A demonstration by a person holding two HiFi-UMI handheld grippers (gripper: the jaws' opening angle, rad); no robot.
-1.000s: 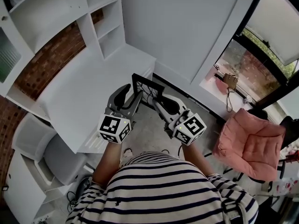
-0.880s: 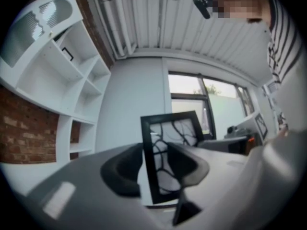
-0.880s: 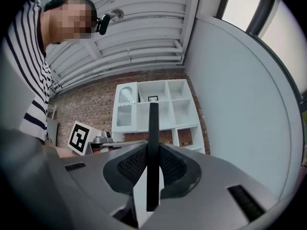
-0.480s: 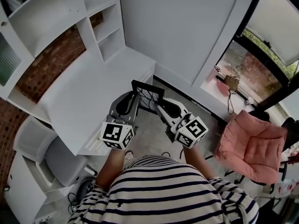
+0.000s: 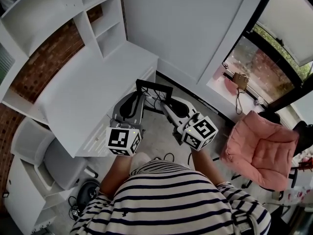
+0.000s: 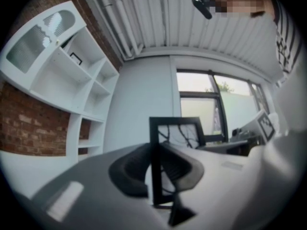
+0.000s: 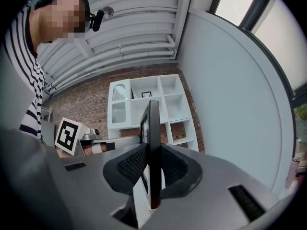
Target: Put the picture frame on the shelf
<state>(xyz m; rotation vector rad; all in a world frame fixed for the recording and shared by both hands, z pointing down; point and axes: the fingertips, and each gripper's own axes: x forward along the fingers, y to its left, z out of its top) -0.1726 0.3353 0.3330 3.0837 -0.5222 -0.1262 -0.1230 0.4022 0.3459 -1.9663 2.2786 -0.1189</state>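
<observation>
Shelf unit (image 5: 93,23): white, open compartments, well ahead of both sets of jaws and off to the left in the head view; this is the goal.
Shelf contents: nearly all compartments look bare; one upper compartment holds a small dark-framed picture (image 7: 147,94); an arched glazed door covers another, contents cannot be told.
Desk (image 5: 88,97): white, bare top, below the shelf unit and left of the left jaws.
Picture frame (image 5: 153,93): black, thin, upright, held off the floor between the two grippers and not yet on the shelf; a branch-like drawing shows through it.
Left gripper (image 6: 156,169): jaws have just been closing, and the frame's near vertical edge stands between the pads, which look pressed on it.
Right gripper (image 7: 152,171): jaws clamped on the frame's other side, seen edge-on between the ribbed pads.
Why held so: likely a two-sided grip to keep the thin frame vertical and stop it from twisting during the carry.
Step judged: carry stage, with the lift to a compartment remaining.
</observation>
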